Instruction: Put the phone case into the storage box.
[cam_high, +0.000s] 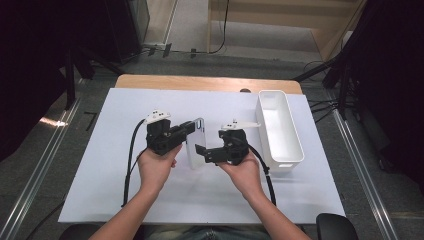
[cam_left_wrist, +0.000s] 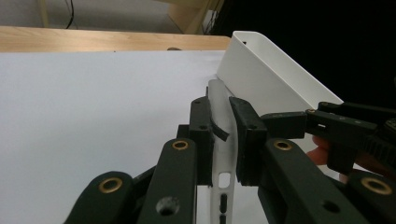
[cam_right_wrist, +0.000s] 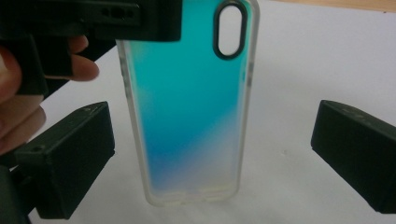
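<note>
A clear phone case (cam_high: 196, 146) with a blue-green sheen is held up over the white sheet. My left gripper (cam_high: 189, 131) is shut on its upper part near the camera cut-out. In the left gripper view the case (cam_left_wrist: 218, 95) stands edge-on, pinched between the two black pads (cam_left_wrist: 201, 126). My right gripper (cam_high: 202, 152) faces the case from the right, open. In the right gripper view its jaws stand wide on either side of the case (cam_right_wrist: 187, 116) without touching it, and the left gripper (cam_right_wrist: 126, 18) clamps the case's top edge.
A long white bin (cam_high: 299, 150) stands along the sheet's right side, close beside my right hand; its wall (cam_left_wrist: 266, 70) rises just behind the case. The white sheet (cam_high: 150, 195) covers a wooden table (cam_high: 200, 82).
</note>
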